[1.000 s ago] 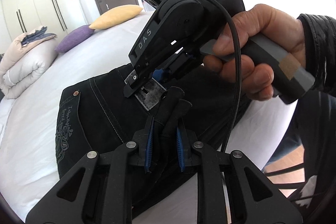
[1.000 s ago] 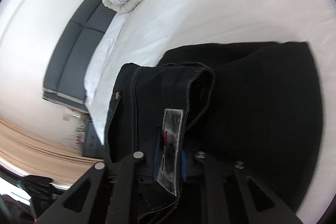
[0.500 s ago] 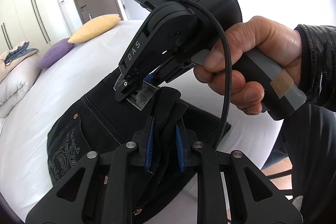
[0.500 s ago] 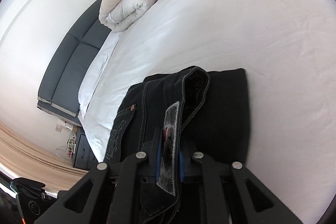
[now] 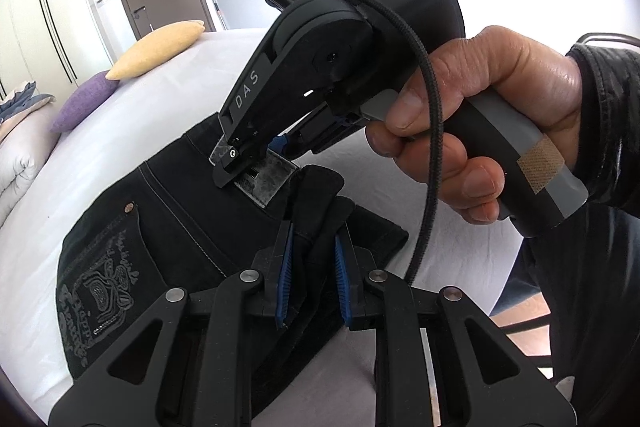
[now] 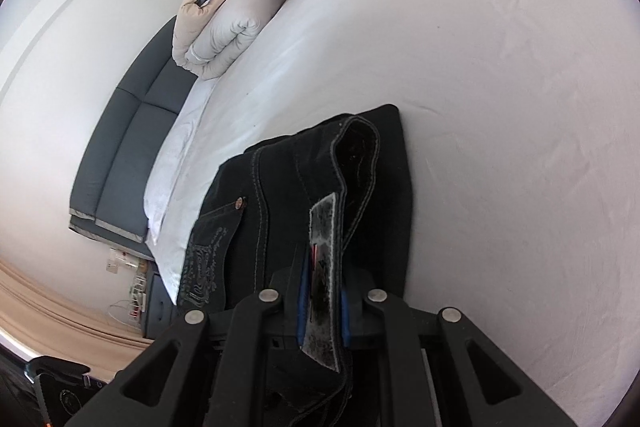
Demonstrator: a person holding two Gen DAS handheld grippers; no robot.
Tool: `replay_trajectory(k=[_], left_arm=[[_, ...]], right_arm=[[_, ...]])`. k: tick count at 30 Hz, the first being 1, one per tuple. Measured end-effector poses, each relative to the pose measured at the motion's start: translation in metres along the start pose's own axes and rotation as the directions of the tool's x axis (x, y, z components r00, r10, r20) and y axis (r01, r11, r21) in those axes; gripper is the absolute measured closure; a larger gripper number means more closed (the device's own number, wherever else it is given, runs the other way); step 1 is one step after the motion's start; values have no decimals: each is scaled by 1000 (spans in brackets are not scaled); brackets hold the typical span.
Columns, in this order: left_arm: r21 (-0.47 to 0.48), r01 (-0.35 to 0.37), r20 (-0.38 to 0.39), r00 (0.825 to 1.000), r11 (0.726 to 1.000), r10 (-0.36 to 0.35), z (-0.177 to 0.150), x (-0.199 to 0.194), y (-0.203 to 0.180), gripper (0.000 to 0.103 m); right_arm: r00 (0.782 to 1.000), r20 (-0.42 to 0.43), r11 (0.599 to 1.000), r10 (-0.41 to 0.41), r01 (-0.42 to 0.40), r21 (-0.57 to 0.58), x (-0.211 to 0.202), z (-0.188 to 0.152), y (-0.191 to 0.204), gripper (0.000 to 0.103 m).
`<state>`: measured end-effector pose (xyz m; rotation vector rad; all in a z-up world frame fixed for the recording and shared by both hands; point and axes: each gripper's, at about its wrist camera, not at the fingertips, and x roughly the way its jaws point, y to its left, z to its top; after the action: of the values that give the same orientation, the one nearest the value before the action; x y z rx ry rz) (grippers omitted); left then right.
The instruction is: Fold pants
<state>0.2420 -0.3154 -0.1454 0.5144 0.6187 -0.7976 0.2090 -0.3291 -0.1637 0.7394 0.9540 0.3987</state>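
Black denim pants (image 5: 168, 211) lie folded on the white bed, their embroidered back pocket (image 5: 100, 287) toward the left. My left gripper (image 5: 310, 275) is shut on a bunched fold of the black fabric at the near edge. Just beyond it, a hand holds my right gripper (image 5: 256, 163), whose jaws pinch the waistband at its grey leather patch (image 5: 264, 183). In the right wrist view, the right gripper (image 6: 322, 301) is shut on that grey patch (image 6: 324, 267), and the pants (image 6: 280, 211) stretch away from it with the waistband standing up in a loop.
The white bed sheet (image 6: 500, 107) spreads wide to the right and beyond the pants. A yellow pillow (image 5: 156, 47), a purple pillow (image 5: 84, 99) and a rolled duvet (image 6: 216, 27) sit at the far end. A dark sofa (image 6: 120, 147) runs beside the bed.
Both grippers have carried the waistband end across the bed over the rest of the pants, and the bundle now looks shorter and more compact. Both grips stay the same.
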Motion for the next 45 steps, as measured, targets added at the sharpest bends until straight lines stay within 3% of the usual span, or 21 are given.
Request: replay_trajectory(k=[9, 13, 16, 18, 20, 23, 27, 29, 31, 33, 36, 41, 45], left_arm=[[-53, 9, 2, 1000, 999, -9, -8, -13, 26, 83], [-140, 85, 26, 996, 986, -82, -9, -36, 51, 82], [-217, 126, 83, 990, 968, -110, -16, -61, 78, 79], [-272, 140, 103, 988, 952, -116, -24, -69, 100, 76], [-352, 122, 104, 990, 928, -91, -33, -71, 132, 76], [-442, 73, 65, 997, 894, -49, -42, -59, 181, 76], [-513, -22, -14, 1000, 858, 17, -44, -35, 247, 76], [-511, -75, -82, 996, 856, 38, -45, -10, 271, 76], [-516, -92, -123, 992, 852, 32, -53, 6, 285, 76], [-515, -92, -152, 988, 852, 15, -61, 19, 290, 76], [-467, -143, -170, 983, 872, 70, -73, 22, 277, 77], [-475, -170, -173, 980, 863, 98, -85, 8, 260, 77], [-461, -166, -180, 979, 872, 92, -87, -12, 239, 77]], right_arm=[[998, 52, 999, 36, -37, 26, 2, -10, -16, 88], [996, 81, 998, 27, -32, 55, -11, -10, -15, 67], [990, 137, 996, -28, 16, 87, -32, -14, -15, 61], [984, 177, 994, -12, -7, 105, -49, -20, -12, 65], [980, 198, 997, 16, -31, 73, -59, -26, 3, 86], [990, 137, 999, 33, -37, 21, -46, -34, 27, 88], [998, 42, 999, -48, 48, -1, -11, -40, 35, 88], [996, 21, 995, -89, 88, 35, -1, -43, 24, 103], [998, 31, 996, -62, 60, 74, 0, -45, 11, 103], [998, 36, 993, -44, 40, 110, -1, -46, 3, 103], [997, 43, 995, -66, 62, 83, 1, -49, 5, 103], [996, 74, 995, -50, 43, 91, 3, -55, 0, 103], [993, 88, 994, -84, 78, 71, 3, -59, 5, 103]])
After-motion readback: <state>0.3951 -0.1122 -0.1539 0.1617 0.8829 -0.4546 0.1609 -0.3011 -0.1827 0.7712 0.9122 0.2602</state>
